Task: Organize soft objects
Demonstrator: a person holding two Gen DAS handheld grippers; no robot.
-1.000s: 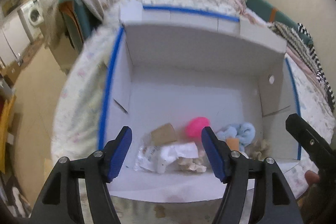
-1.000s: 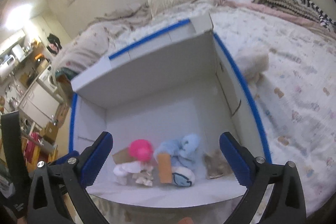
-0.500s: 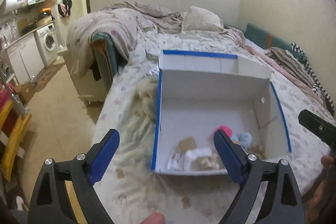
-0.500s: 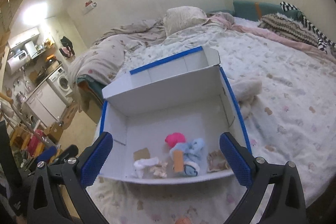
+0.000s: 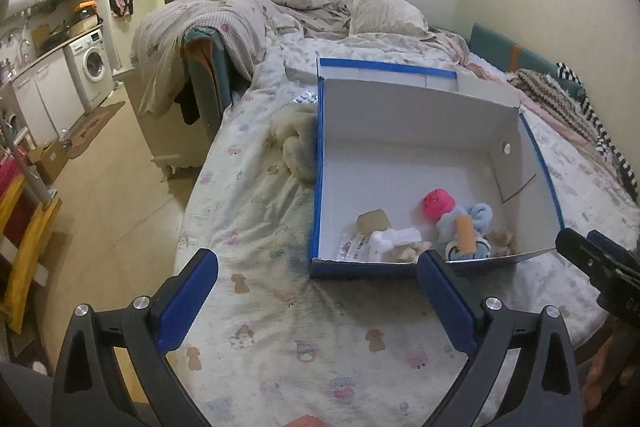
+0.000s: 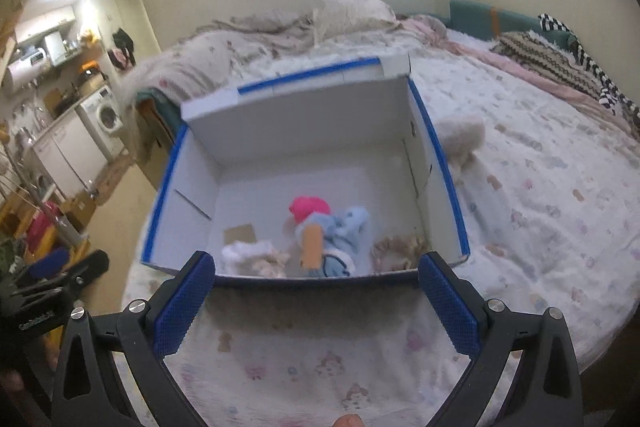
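A white cardboard box with blue edges [image 5: 408,147] [image 6: 304,131] lies open on the bed. Along its near wall lie a pink soft toy [image 5: 438,203] [image 6: 309,207], a light blue plush with an orange tag [image 5: 466,227] [image 6: 340,231], a white soft item [image 5: 394,239] [image 6: 248,251] and a beige fluffy one [image 5: 502,241] [image 6: 400,247]. My left gripper [image 5: 316,301] hangs over the sheet in front of the box, jaws opening wide, nothing between them. My right gripper [image 6: 316,301] stands open and empty before the box's near wall.
A cream plush [image 5: 298,143] lies on the bed left of the box, another fluffy one [image 6: 464,139] right of it. Rumpled bedding and a pillow [image 5: 384,13] lie behind. The floor, a washing machine [image 5: 94,67] and a yellow rack [image 5: 28,243] are on the left.
Both grippers have pulled back and up from the box, so it looks smaller and farther. The left gripper's jaws have spread wider, leaving the white item in the box.
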